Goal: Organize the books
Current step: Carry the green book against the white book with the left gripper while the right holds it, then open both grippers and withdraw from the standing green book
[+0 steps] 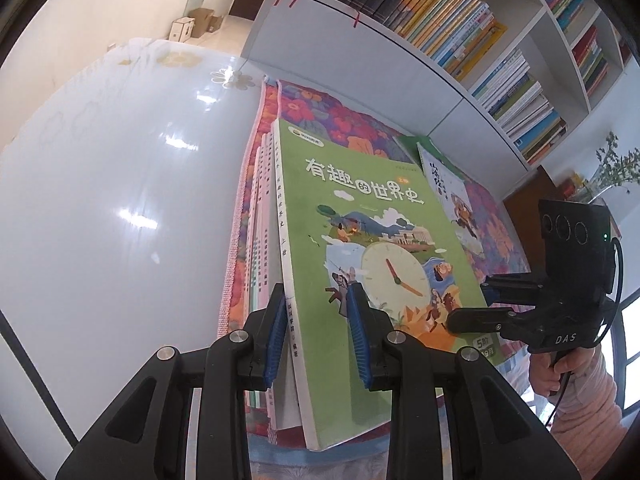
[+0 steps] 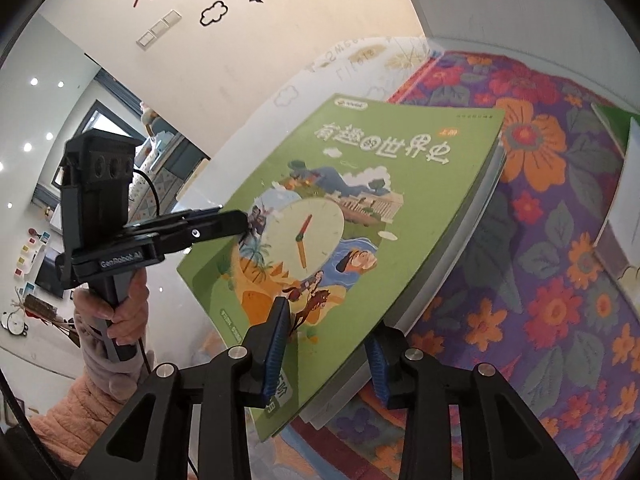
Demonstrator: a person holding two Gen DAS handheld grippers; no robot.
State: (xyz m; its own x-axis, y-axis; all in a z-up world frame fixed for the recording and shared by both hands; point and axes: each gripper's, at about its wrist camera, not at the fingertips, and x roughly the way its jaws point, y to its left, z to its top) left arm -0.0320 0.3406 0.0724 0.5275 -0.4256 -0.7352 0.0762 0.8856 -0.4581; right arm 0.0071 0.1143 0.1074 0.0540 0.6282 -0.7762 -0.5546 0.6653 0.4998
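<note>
Left wrist: green book point(image 1: 372, 248) edge-clamped, both tools point(image 1: 318, 340)

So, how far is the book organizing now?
Done: the bookshelf is already mostly filled. In hand: the left gripper and right gripper both clamp the green book, which tops a stack. Left: another book lies on the floral cloth.

A glossy white table point(image 1: 120, 200) carries a flowered purple-and-orange cloth point(image 2: 540, 240) along its right side. On the cloth's far right lie a green book point(image 2: 612, 120) and a white illustrated book point(image 1: 448, 188).
</note>
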